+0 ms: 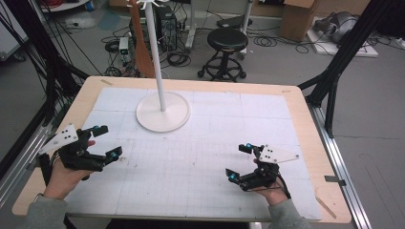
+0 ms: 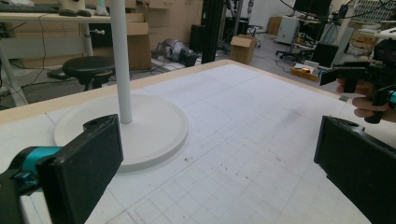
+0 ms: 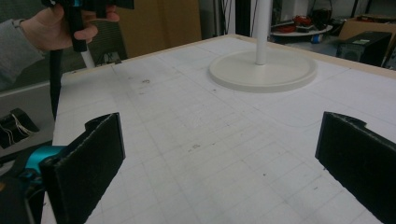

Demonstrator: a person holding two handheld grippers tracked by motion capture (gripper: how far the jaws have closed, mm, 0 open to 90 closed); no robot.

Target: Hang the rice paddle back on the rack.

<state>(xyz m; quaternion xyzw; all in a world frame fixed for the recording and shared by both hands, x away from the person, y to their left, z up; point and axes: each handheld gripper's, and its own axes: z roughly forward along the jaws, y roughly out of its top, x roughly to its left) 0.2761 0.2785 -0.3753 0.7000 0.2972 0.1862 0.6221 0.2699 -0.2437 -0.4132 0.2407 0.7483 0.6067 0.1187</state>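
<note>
White stand point(image 1: 163, 112) sits on the table point(image 1: 296, 102). Your left gripper point(image 1: 107, 141) and right gripper point(image 1: 239, 162) wait near it, jaws wide open, holding nothing.

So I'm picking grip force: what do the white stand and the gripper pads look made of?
The white stand: probably painted metal or plastic, smooth and matte, without seams. The pads of the left gripper: black, finely grainy, likely foam or rubber.

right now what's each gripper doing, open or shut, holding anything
left gripper: open, fingers wide apart, holding nothing.
right gripper: open, fingers wide apart, holding nothing.
</note>
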